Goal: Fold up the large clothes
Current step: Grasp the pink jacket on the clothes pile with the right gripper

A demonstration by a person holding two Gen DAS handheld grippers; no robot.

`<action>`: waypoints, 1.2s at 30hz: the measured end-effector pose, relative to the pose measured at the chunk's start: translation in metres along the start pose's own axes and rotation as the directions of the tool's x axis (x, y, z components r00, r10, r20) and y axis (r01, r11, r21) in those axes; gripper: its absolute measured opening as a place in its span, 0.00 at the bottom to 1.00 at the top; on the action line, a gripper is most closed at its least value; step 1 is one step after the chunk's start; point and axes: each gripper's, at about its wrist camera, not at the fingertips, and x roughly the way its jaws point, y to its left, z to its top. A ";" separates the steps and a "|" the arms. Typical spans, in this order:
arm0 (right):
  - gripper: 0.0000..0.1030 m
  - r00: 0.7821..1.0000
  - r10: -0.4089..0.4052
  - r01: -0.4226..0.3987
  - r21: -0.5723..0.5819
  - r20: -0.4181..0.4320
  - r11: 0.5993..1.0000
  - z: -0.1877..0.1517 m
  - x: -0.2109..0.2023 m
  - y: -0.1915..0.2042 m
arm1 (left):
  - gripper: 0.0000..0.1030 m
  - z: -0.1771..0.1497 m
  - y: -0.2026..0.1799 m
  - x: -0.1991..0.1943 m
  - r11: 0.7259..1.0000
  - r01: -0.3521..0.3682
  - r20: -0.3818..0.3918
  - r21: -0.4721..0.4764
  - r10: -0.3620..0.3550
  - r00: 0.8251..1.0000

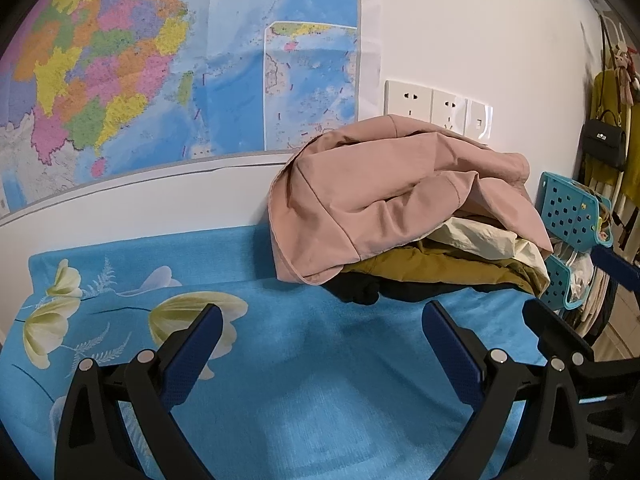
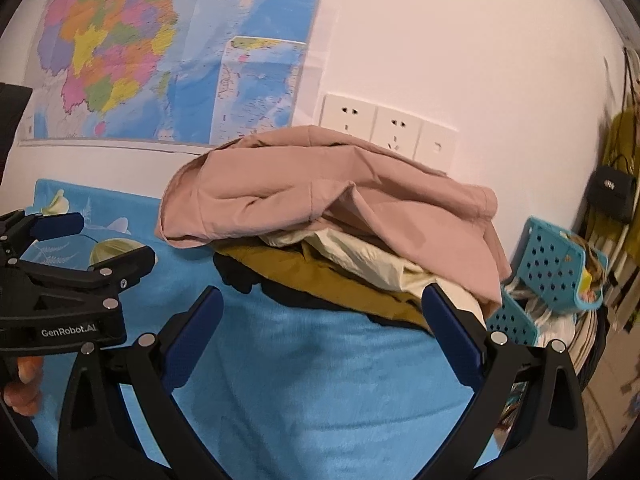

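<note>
Both grippers hang over the blue flowered cloth (image 1: 280, 360) with nothing between their fingers. The left gripper (image 1: 320, 320) fills the bottom of its own view with jaws spread wide, bare cloth showing in the gap. The right gripper (image 2: 322, 304) is spread just as wide at the bottom of its view, its right finger near the lower edge of the clothes pile. In the right wrist view the left gripper also shows at the left edge, a person's hand (image 2: 22, 384) wrapped on its handle.

The clothes sit heaped against the wall, centre to right of both views, under the white sockets (image 1: 436, 106). On top is a pink garment (image 1: 384, 200), crumpled and draped; under it a cream garment (image 1: 480, 236), then a mustard one (image 1: 440, 268), with a black one (image 1: 360, 290) at the bottom poking out toward the grippers. A teal perforated basket (image 1: 568, 208) stands just beside the pile to the right, and a map (image 1: 160, 72) covers the upper left.

I'd say folding has not begun: this looks like the reach for the first piece. The next move calls for taking the pink garment alone, by its edge or shoulders, lifting it clear of the layers beneath, and spreading it flat on the open cloth in the lower centre
</note>
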 end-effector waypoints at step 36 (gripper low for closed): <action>0.09 0.979 0.179 -0.203 -0.475 -0.096 0.856 0.085 0.154 0.045 | 0.94 0.026 0.107 0.097 0.981 -0.186 -0.075 -0.049 0.182 0.980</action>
